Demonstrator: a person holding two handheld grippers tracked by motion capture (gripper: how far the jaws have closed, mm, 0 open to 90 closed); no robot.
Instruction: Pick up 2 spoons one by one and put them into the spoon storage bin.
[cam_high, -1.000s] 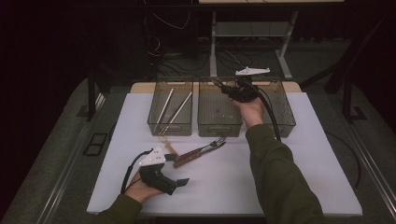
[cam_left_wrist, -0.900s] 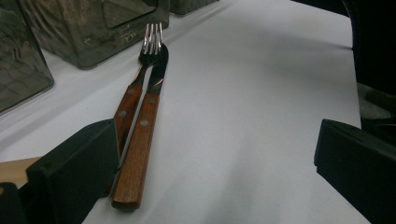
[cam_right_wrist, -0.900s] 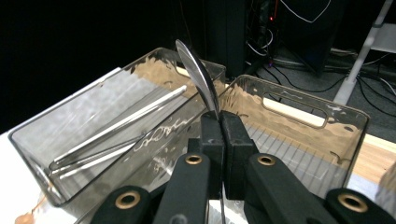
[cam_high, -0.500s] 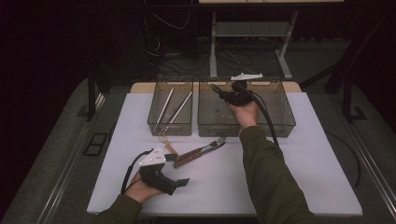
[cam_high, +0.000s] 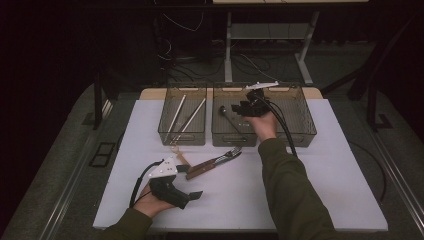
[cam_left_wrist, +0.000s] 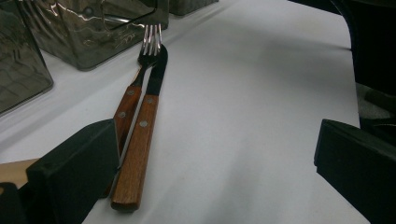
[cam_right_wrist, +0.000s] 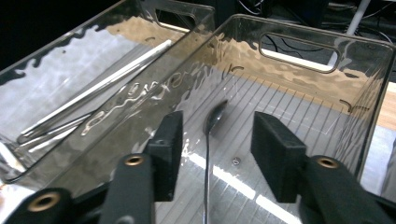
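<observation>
A: Over the right bin (cam_high: 300, 131), at 12 o'clock, right gripper (cam_right_wrist: 212, 140) hangs, jaws apart astride a spoon (cam_right_wrist: 211, 140) lying on the bin floor, seemingly just released.

B: Left gripper (cam_left_wrist: 215, 172), wide, empty, rests at 7 o'clock, likely idle; fork (cam_left_wrist: 142, 70) and knife (cam_left_wrist: 144, 126) lie just ahead.

Right gripper (cam_high: 240, 107) drawn back
Now lower over right bin (cam_high: 300, 131), jaws parted, spoon (cam_right_wrist: 211, 140) lying released below.
</observation>
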